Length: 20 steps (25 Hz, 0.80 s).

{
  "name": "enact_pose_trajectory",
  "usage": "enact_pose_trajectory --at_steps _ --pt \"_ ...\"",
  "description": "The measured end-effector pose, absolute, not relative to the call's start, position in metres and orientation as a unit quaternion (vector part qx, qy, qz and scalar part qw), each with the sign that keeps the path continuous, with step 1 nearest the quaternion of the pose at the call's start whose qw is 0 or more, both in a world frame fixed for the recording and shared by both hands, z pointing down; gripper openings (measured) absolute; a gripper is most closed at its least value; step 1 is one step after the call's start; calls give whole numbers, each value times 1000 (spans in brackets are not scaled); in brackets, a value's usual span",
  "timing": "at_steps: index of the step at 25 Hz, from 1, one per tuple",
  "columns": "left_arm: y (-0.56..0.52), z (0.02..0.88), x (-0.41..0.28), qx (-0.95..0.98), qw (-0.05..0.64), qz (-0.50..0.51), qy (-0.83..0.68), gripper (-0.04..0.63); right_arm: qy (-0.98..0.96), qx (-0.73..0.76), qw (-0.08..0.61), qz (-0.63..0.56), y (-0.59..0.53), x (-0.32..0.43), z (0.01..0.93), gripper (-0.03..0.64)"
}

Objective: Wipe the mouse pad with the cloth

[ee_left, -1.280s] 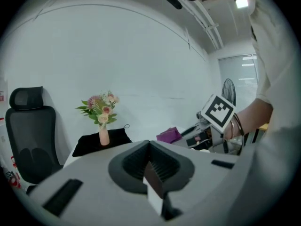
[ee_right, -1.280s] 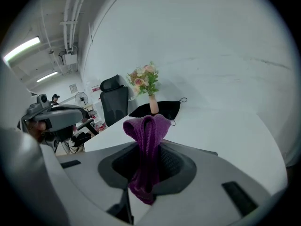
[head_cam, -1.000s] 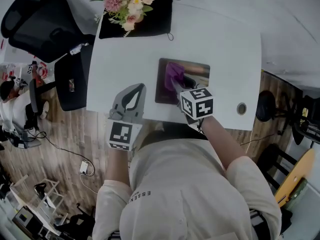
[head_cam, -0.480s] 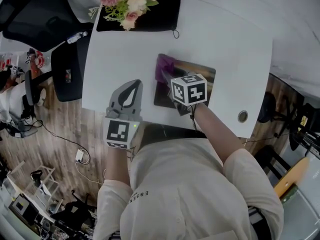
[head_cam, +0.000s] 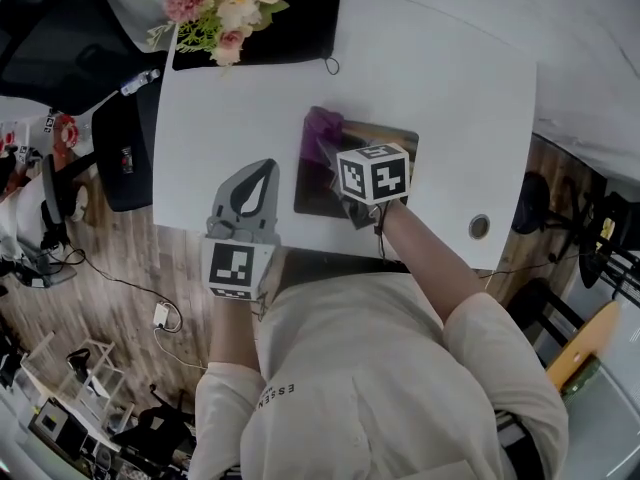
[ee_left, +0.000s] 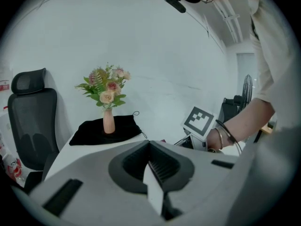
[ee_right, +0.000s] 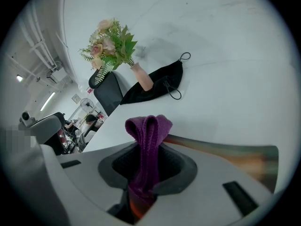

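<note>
Cloth (ee_right: 148, 126) clamped in right gripper (ee_right: 146, 167), long axis forward

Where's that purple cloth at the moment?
In the head view, the folded purple cloth is pinched in the right tool at the far left corner of the dark rectangular mouse pad on the white table.

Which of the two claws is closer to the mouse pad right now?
The right. The right claw is over the mouse pad, gripping the purple cloth. The left claw is shut, over the table left of the pad.
</note>
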<state>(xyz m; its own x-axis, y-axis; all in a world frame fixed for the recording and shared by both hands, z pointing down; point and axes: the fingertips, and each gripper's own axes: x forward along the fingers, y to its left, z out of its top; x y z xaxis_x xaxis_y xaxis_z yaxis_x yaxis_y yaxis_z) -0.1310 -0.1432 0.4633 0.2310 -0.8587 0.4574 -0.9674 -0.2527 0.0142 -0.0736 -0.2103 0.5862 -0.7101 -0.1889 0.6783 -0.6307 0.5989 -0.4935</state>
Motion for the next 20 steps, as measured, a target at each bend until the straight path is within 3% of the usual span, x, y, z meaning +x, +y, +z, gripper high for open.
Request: enact_pose_trajectory --at_steps 20 --pt "-172 463 -61 813 142 169 -539 0 -824 305 291 379 -229 46 588 91"
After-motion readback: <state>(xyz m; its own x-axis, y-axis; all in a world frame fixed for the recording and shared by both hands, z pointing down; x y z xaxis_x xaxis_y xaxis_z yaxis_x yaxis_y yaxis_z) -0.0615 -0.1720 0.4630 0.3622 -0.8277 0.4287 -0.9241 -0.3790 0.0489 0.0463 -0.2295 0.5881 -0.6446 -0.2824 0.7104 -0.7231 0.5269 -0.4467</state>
